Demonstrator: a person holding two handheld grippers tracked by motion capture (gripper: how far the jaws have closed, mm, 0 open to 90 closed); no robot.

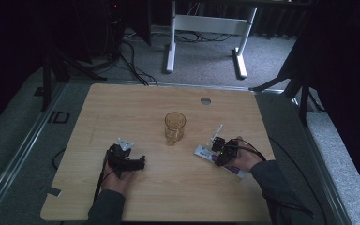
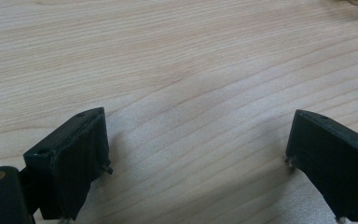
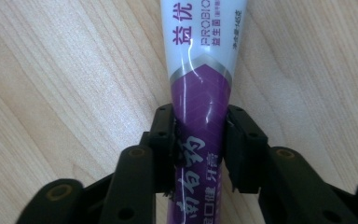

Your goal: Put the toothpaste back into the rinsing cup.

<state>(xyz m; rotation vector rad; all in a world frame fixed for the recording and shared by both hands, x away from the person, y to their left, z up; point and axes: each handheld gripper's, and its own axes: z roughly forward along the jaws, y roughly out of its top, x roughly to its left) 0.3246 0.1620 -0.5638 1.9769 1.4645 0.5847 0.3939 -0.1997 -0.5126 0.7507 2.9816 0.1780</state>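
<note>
A purple and white toothpaste tube (image 3: 200, 70) lies flat on the wooden table (image 1: 122, 108), right of centre in the high view. My right gripper (image 3: 200, 144) is shut on its purple part, a pad pressing on each side. In the high view that gripper (image 1: 221, 158) sits over the tube (image 1: 205, 153) with the hand behind it. My left gripper (image 1: 138, 162) rests on the table at the left. Its jaws stand wide open (image 2: 200, 126) with only bare wood between them. An amber glass cup (image 1: 175, 126) stands upright mid-table between the two grippers.
A thin white stick (image 1: 218, 132) lies just beyond the right gripper. A round grommet (image 1: 206, 101) sits near the table's far edge. Beyond the table are white desk legs (image 1: 170, 51) and cables on grey carpet.
</note>
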